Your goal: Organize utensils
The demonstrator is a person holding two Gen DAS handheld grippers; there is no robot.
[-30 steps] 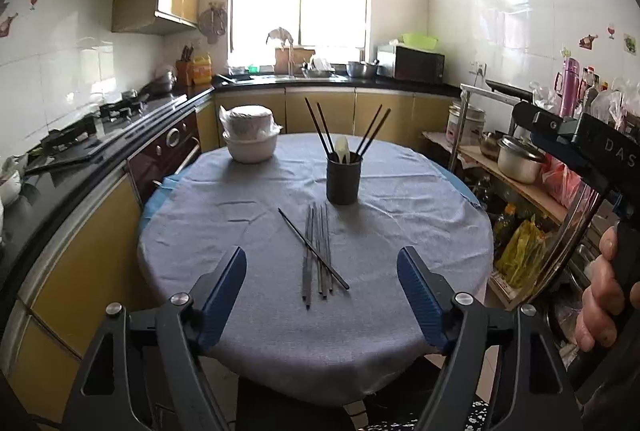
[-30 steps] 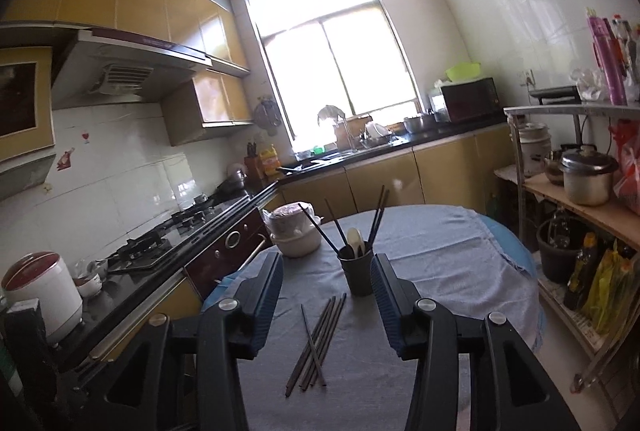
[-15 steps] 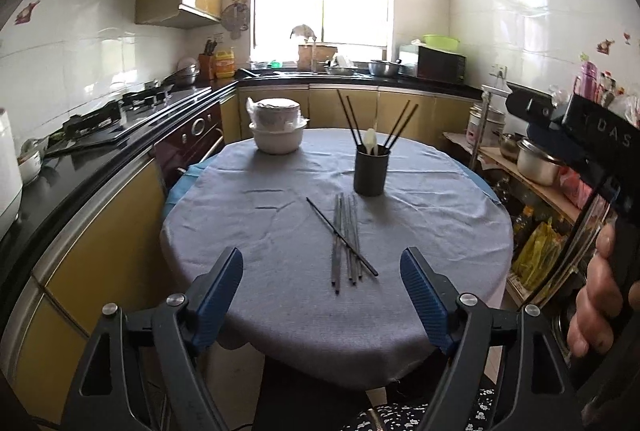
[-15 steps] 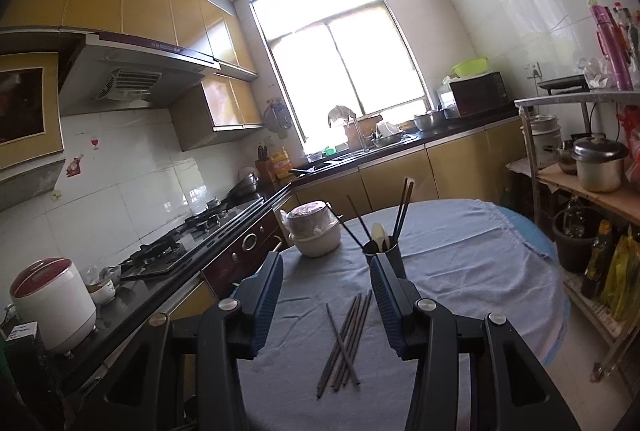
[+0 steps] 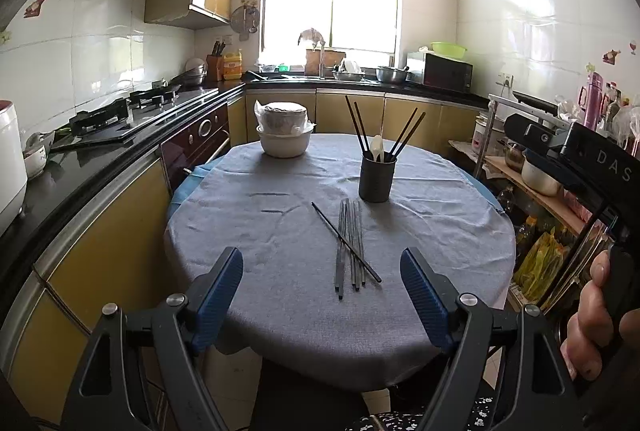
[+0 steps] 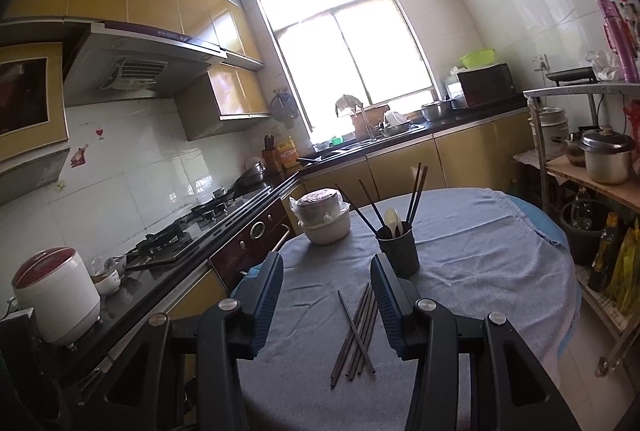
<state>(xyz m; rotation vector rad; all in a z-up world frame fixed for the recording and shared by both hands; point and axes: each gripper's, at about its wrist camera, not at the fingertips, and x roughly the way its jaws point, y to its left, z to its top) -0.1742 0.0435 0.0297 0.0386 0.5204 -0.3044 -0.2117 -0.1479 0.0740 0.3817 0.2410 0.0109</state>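
Left gripper point(image 5: 322, 283) jaws wide, right gripper point(image 6: 326, 289) narrower, both empty above chopsticks point(image 5: 350, 243) on worktop point(image 5: 280, 231).

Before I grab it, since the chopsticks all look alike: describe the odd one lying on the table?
On the round table with the grey cloth, before the dark cup, loose chopsticks lie side by side. The crossing chopstick lies slanted over them, unlike its parallel neighbours.

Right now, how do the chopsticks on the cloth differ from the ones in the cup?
The loose chopsticks lie flat on the grey tablecloth; the cup chopsticks stand leaning in the dark cup. The loose ones bunch with one crossing; the cup ones splay apart beside a pale spoon. Both sets look dark and thin.
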